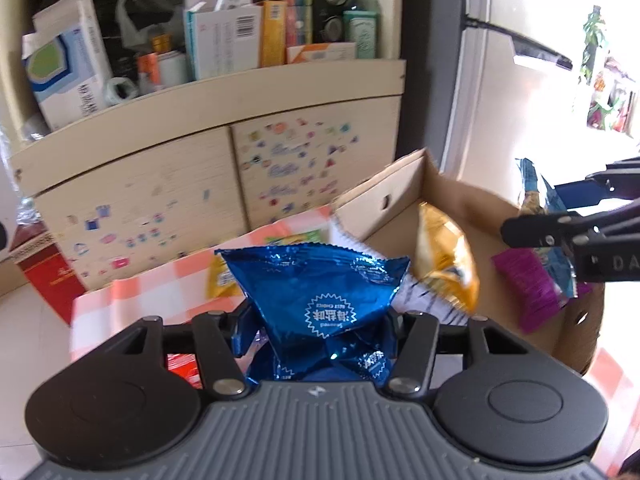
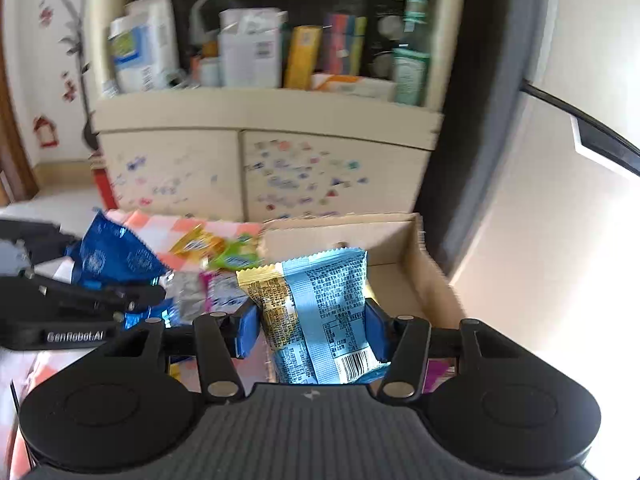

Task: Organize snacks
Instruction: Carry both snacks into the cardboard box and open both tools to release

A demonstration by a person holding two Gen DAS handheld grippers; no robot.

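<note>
Checked cloth (image 1: 132,296) below. Left gripper (image 1: 320,332) clamps blue bag (image 1: 320,280); right gripper (image 2: 312,332) clamps pale-blue packet (image 2: 320,312). Both light, crinkly, slippery, probably crushable; hold by seams.

Bright daylight glare at right, motion blur, fisheye-bent edges.

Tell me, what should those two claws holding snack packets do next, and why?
Probably carry both over the cardboard box and let go. The left gripper is clamped on a blue foil packet, the right gripper on a light blue packet, and the box already holds other snacks.
</note>
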